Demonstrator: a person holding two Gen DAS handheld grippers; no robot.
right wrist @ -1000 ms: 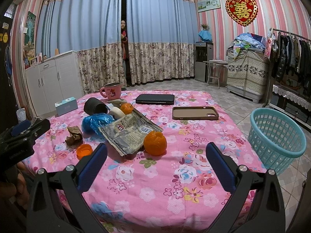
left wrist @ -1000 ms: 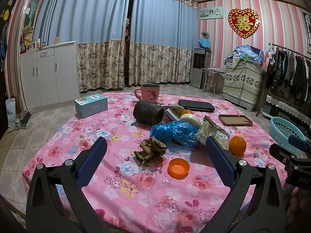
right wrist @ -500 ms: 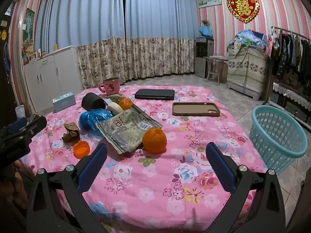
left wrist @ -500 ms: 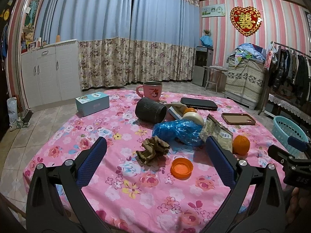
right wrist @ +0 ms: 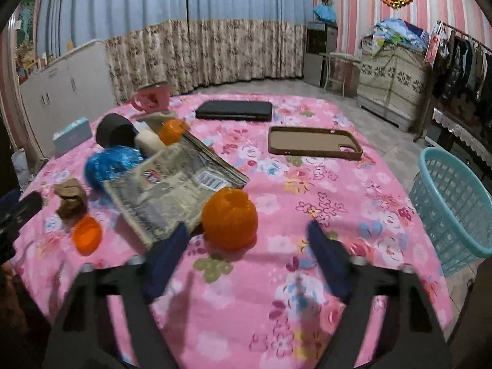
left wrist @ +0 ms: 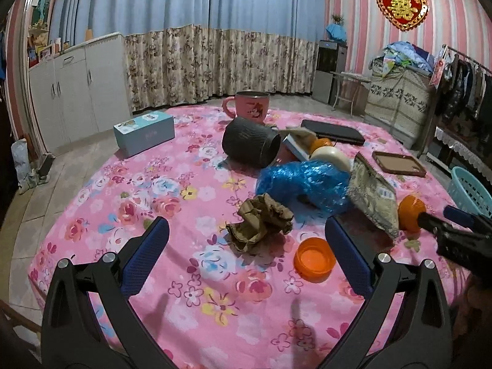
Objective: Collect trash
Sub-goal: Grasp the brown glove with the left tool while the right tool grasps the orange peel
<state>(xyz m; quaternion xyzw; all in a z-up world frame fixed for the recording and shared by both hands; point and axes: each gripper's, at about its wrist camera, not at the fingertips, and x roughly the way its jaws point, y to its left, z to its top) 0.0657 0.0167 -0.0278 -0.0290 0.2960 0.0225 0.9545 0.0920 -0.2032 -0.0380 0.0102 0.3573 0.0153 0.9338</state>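
Left wrist view: left gripper (left wrist: 244,250) jaws spread, crumpled brown paper (left wrist: 259,222) centre frame.
Right wrist view: right gripper (right wrist: 247,253) jaws spread, orange peel (right wrist: 229,219) between them.

pink striped walls (left wrist: 363,15), blue curtains (left wrist: 190,0), white cabinets (left wrist: 77,89), tiled floor (left wrist: 37,190), clothes rack (right wrist: 461,58) at right.

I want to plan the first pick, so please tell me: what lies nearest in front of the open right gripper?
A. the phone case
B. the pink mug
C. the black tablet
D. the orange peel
D: in the right wrist view the orange peel lies on the tablecloth just ahead of the right gripper, whose jaws are spread and hold nothing.
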